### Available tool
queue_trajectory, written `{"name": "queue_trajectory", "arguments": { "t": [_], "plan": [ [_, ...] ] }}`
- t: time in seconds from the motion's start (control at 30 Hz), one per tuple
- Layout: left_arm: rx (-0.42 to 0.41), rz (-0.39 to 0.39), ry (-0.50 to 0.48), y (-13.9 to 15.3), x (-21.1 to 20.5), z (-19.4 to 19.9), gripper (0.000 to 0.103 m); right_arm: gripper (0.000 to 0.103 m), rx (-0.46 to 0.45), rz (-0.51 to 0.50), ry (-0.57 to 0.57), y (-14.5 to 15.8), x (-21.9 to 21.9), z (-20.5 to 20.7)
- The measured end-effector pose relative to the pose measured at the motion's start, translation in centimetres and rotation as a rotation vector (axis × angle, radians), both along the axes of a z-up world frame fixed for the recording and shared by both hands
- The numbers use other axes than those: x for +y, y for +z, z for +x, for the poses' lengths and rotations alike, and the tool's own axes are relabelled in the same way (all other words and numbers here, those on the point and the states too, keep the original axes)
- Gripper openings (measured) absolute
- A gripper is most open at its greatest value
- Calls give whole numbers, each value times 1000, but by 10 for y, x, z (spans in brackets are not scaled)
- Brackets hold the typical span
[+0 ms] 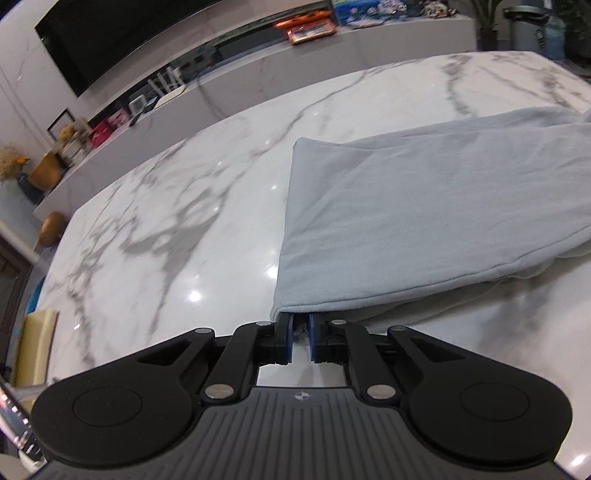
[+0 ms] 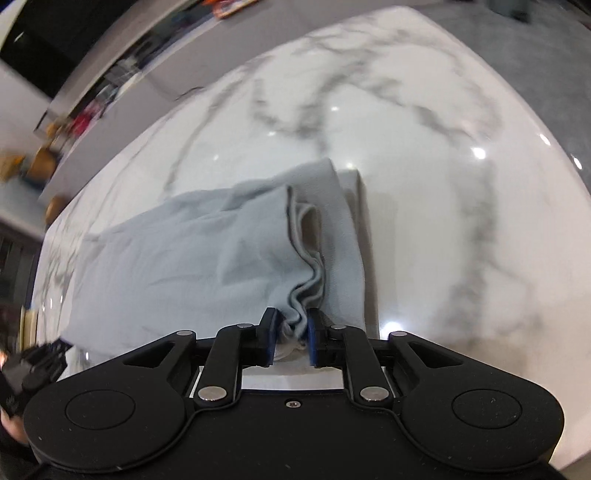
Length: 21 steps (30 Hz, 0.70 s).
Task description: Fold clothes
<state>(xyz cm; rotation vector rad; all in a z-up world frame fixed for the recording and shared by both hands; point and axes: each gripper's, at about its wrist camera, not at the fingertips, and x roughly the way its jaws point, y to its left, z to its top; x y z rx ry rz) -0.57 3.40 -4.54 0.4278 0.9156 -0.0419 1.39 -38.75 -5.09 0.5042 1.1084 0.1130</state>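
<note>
A pale blue-grey garment (image 1: 424, 206) lies folded flat on the white marble table (image 1: 166, 221), its straight folded edge on the left. My left gripper (image 1: 301, 321) is shut on the near left corner of that garment, low over the tabletop. In the right wrist view the garment (image 2: 184, 251) spreads to the left, and its bunched hems run down into my right gripper (image 2: 291, 325). That gripper's blue pads (image 2: 271, 332) stand apart, with the bunched layers sitting loosely between them. The marble table (image 2: 424, 184) is bare to the right of the cloth.
Behind the table runs a long grey console (image 1: 369, 44) with boxes on it, under a dark screen (image 1: 129, 37). A grey bin (image 1: 524, 29) stands at the far right. A round brown stool (image 1: 51, 229) and a beige chair (image 1: 33, 343) flank the table's left edge.
</note>
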Motion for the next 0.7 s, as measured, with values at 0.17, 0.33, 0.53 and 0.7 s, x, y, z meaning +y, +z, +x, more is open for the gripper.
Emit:
{"name": "queue_trajectory", "arguments": {
  "t": [0.17,0.33,0.53,0.7],
  "plan": [
    [13,-4,28,3,16,-4,9,43,-64,16,-5,15,7,17],
    [16,-6,28,5,18,-6,9,42,0,26,6,-1,28,34],
    [15,-14,25,3,22,-4,9,4,-55,22,-28,15,31,33],
    [14,-26,21,2,23,-5,9,3,-185,-64,6,56,41,33]
  ]
}}
